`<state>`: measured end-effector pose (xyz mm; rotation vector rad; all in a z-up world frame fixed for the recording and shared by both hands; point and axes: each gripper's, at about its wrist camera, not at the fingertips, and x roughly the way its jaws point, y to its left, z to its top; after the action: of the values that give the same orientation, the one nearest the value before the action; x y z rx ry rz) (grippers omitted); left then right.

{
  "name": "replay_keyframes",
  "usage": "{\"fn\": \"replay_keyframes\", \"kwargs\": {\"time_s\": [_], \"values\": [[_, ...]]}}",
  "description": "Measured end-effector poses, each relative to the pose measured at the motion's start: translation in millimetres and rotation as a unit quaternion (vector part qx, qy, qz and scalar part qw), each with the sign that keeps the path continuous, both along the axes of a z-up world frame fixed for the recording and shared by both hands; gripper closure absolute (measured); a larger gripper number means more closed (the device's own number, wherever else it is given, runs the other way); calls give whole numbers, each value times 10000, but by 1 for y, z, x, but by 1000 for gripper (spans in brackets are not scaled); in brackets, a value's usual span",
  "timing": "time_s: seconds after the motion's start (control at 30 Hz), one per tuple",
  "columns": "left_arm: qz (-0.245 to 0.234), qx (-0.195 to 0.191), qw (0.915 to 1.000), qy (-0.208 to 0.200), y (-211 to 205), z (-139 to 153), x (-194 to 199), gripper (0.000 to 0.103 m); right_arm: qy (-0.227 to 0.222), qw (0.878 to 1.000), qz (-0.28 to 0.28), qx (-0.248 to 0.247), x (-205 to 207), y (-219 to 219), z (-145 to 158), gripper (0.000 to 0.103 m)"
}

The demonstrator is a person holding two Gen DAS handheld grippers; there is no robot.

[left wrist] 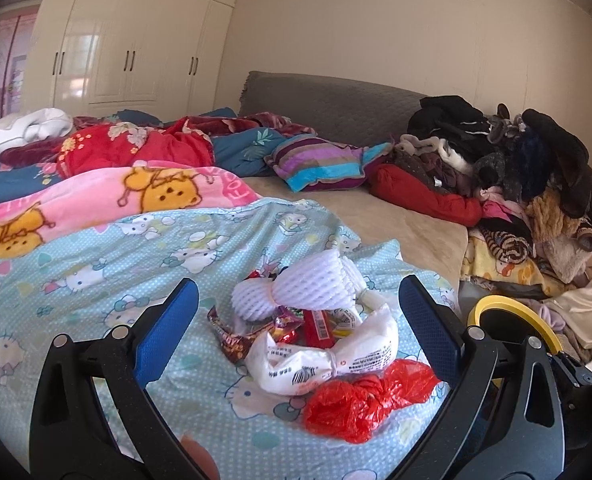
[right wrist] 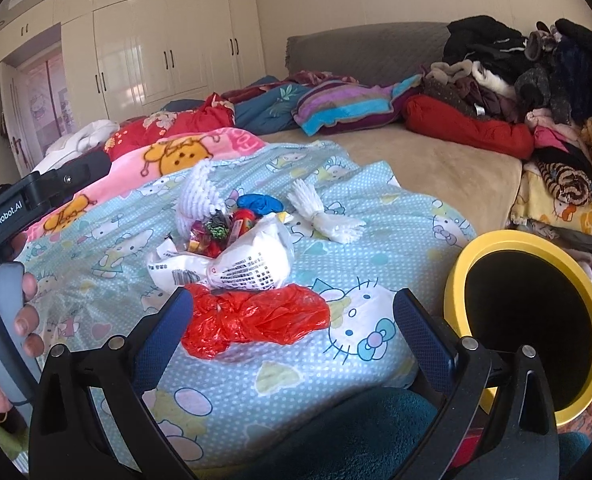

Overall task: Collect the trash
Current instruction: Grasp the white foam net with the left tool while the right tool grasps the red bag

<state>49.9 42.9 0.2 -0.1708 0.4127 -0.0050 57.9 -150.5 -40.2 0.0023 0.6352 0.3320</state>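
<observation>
Trash pile: a heap of litter lies on the Hello Kitty sheet (right wrist: 375, 216), centre of both frames, between the fingers of each gripper as seen from its own camera.
Red plastic bag (right wrist: 252, 318): crumpled, knotted at its middle, long axis running left to right in the right wrist view; nearest piece to the right gripper, lower centre of that frame. In the left wrist view it sits lower right of the pile.
White printed bag (right wrist: 252, 260): tied at the waist, long axis left to right, touching the red plastic bag on its far side.
Foam fruit net (left wrist: 307, 284): white mesh sleeve, pinched in the middle, lying on top of the pile.
Second foam net (right wrist: 323, 210): apart from the heap, just right of it, long axis slanting from upper left to lower right.
Snack wrappers (left wrist: 256, 330): red and dark foil pieces wedged between the nets and the white bag.
Blue item (right wrist: 260, 202): crumpled, at the far edge of the pile; material unclear.
Yellow bin (right wrist: 459, 280): round rim, mouth facing the camera, lower right of the right wrist frame, beside the sheet; interior dark, contents cannot be told.
Left gripper (left wrist: 297, 334): jaws spread wide, grasping nothing.
Right gripper (right wrist: 294, 338): jaws spread wide, grasping nothing.
Surroundings: clothes pile (right wrist: 535, 92) upper right, wardrobe (right wrist: 156, 48) upper left.
</observation>
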Motion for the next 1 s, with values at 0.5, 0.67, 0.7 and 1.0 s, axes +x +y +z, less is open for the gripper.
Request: {"fn": "replay_keyframes", "kwargs": {"time_s": [0.5, 0.67, 0.7, 1.0], "values": [[-402, 273, 9959, 761, -21, -21, 85, 11, 1422, 9897, 139, 27, 66, 5, -44, 11], [-264, 406, 9918, 1184, -24, -36, 110, 11, 2042, 9785, 217, 214, 82, 11, -65, 24], [-241, 400, 9911, 1248, -23, -39, 113, 11, 2136, 9762, 246, 268, 84, 11, -68, 27], [-84, 189, 9867, 1610, -12, -53, 124, 45, 2235, 9708, 660, 571, 70, 10, -70, 92]]}}
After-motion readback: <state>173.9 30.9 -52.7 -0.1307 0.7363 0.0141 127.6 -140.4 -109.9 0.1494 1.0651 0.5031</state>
